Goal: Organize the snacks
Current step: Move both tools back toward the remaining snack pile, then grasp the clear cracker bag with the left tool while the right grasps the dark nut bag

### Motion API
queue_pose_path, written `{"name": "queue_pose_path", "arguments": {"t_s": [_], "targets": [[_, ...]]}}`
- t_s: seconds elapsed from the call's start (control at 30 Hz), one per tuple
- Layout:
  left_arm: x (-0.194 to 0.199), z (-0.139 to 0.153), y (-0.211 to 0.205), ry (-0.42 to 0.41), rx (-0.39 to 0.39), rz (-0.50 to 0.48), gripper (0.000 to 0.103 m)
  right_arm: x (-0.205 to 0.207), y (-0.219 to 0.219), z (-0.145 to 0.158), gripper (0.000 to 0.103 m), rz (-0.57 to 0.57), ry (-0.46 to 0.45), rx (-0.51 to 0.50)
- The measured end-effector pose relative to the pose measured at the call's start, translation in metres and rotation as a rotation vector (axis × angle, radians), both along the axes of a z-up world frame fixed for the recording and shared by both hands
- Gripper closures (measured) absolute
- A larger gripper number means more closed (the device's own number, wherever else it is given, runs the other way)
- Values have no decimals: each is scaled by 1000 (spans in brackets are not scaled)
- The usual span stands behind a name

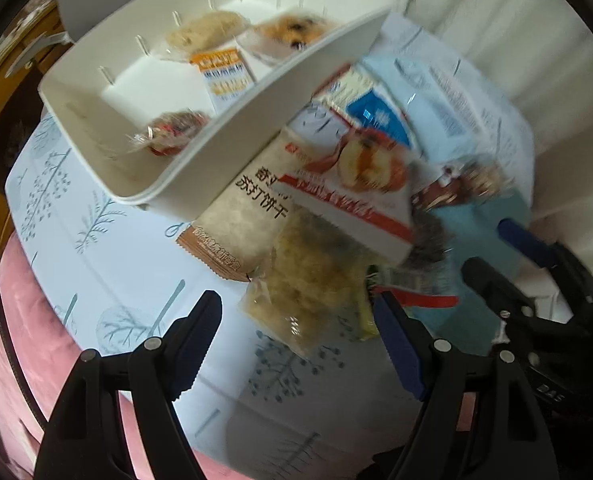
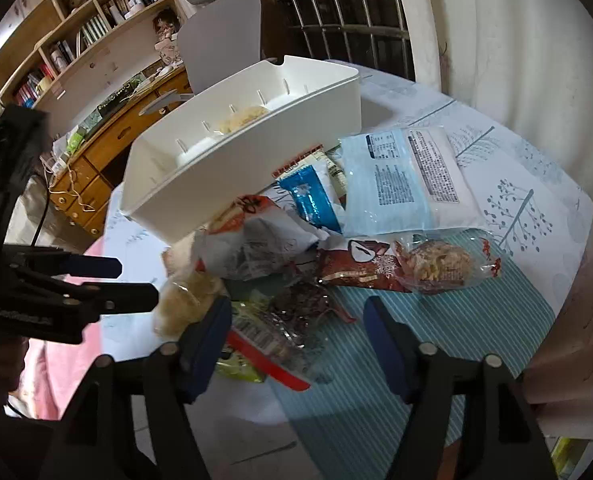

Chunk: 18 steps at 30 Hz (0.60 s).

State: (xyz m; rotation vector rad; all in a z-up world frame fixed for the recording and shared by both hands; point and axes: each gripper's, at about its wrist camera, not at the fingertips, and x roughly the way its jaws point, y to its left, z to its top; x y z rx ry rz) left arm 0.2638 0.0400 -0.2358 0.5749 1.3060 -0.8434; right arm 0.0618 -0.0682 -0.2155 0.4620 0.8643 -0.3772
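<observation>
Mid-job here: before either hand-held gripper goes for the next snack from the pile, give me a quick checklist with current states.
1. Left hand-held gripper empty, jaws apart: ok.
2. Right hand-held gripper empty, jaws apart: ok.
3. White bin has bare floor among the packets already inside: ok.
4. Target stands free: not ok. The pale crumbly packet beneath the left hand-held gripper is partly under the red-and-white packet.
5. Grippers apart from each other: ok, though close, both over the pile.
6. Left view sharp enough to aim: not ok, blurred.
7. Bin sits flat: cannot tell; packets lie against its base.
</observation>
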Motion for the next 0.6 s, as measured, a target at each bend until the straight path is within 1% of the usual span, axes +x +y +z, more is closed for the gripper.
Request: {"name": "queue_pose_path", "arguments": {"t_s": [0.17, 0.27, 0.33, 0.4, 0.5, 0.57, 0.6], "targets": [[6, -26, -8, -6, 24, -46, 26, 7, 3, -22, 30, 22, 10, -49], [10, -33, -11, 10, 0, -76, 26, 12, 5, -32, 30, 28, 21, -79], [10, -38, -15, 14, -11, -109, 25, 14, 5, -38, 30, 21, 18, -74], [11, -39, -18, -1, -16, -134, 25, 16, 3, -45, 30, 9, 14, -48], [9, -41, -20, -20, -23, -165, 25, 18, 5, -49, 30, -1, 9, -50], [7, -42, -24, -28, -19, -181, 27, 18, 6, -51, 30, -3, 7, -51], [6, -43, -27, -28, -14, -193, 30, 18, 6, -52, 30, -7, 7, -50]]}}
